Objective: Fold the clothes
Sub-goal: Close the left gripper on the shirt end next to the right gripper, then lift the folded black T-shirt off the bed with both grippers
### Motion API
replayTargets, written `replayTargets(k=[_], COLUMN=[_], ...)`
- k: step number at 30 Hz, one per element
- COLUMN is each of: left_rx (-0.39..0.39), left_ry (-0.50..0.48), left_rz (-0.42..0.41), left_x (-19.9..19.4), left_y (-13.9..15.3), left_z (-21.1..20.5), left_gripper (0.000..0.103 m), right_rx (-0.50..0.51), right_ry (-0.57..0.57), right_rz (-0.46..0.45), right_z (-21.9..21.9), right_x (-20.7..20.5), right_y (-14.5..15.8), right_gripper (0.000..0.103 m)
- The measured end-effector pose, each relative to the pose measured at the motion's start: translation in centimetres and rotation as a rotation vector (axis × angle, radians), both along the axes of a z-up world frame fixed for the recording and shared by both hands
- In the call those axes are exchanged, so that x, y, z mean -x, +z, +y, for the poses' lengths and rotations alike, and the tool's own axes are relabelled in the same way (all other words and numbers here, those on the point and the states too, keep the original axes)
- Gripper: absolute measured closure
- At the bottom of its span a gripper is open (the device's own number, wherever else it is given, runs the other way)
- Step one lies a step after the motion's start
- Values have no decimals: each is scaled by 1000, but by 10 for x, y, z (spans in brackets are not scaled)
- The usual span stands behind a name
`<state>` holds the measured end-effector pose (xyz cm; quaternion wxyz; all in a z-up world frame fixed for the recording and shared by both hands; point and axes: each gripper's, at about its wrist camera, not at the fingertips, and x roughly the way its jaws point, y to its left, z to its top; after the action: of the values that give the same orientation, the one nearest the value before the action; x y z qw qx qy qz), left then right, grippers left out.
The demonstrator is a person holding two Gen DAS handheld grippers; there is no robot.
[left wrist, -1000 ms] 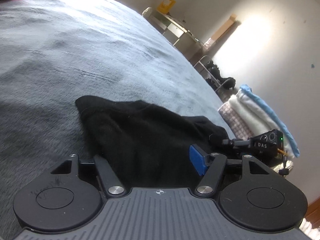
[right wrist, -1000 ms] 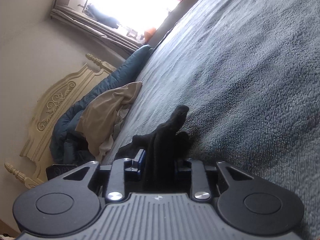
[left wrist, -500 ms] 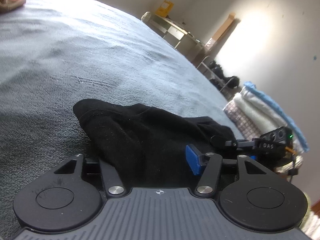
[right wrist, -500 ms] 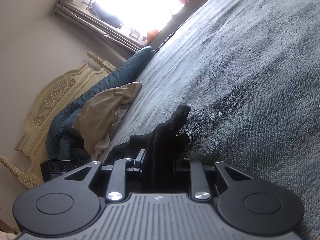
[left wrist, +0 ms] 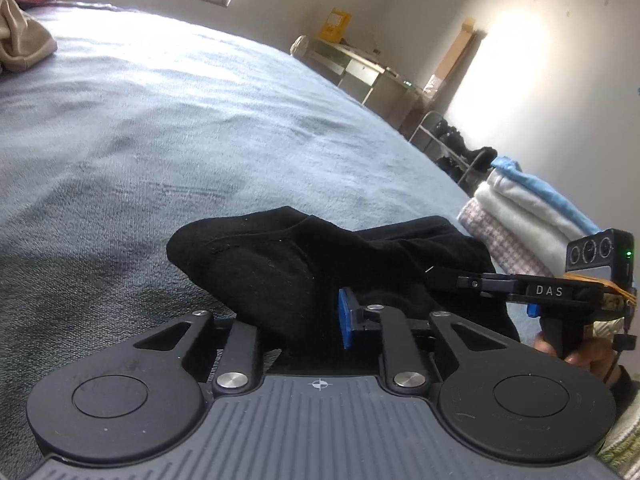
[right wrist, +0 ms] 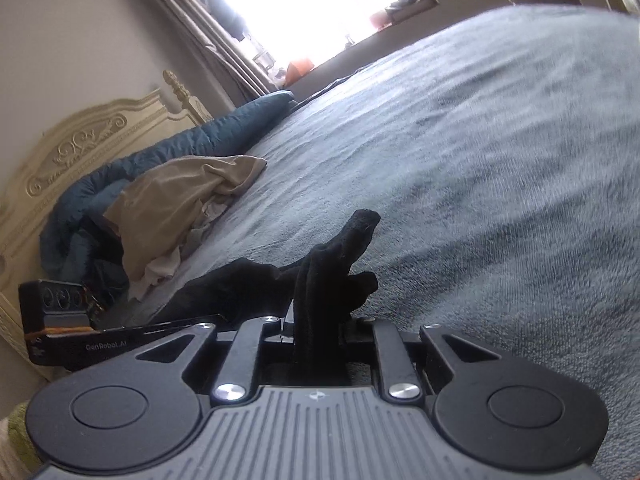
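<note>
Writing: we read "DAS" on the side of the right claw [left wrist: 440, 280] in the left wrist view, and "GenRobot.AI" on the side of the left claw [right wrist: 208, 322] in the right wrist view; we find no other legible text.
Count, claws: we see two, one per hand, each with a small box of three round lenses behind it.
Count, clothes: we count one black garment [left wrist: 304, 264], one crumpled beige garment [right wrist: 176, 200] near the headboard [right wrist: 72, 148], and one folded stack [left wrist: 524, 224] of checked, white and blue pieces at the bed's [left wrist: 200, 120] edge.
Black garment: it lies bunched on the grey-blue bed cover, one end in each claw, with a loose tip sticking up beyond the right claw.
Left claw: its jaws have just been closing and now pinch a fold of the black garment against the blue pad [left wrist: 345, 322].
Right claw: its jaws have just closed a little further and are clamped on a narrow upright bunch of the black garment.
Hand: we see fingers [left wrist: 576, 354] wrapped on the right claw's handle.
Change, left view: a second ago the cloth lay loose between wide jaws; we now see more of the window sill and the beige garment.
Change, right view: the scene has rolled, so the bed looks less steeply tilted than before.
</note>
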<state>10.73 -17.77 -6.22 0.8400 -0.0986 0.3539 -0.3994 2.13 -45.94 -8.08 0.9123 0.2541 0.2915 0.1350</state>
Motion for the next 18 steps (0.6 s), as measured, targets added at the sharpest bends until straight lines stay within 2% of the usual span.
replayTargets(k=[9,18], left_rx=[52,105], left_ry=[15,30], left_rz=[-57,-131], left_x=[30,67], left_y=[31,61], left_z=[14,30], left_gripper=[85,85], right_rx=[178,282], right_ry=[3,-11], right_rz=[-72,-143], right_z=[32,59], right_x=[24,57], right_y=[47,86], right_gripper=[87,87])
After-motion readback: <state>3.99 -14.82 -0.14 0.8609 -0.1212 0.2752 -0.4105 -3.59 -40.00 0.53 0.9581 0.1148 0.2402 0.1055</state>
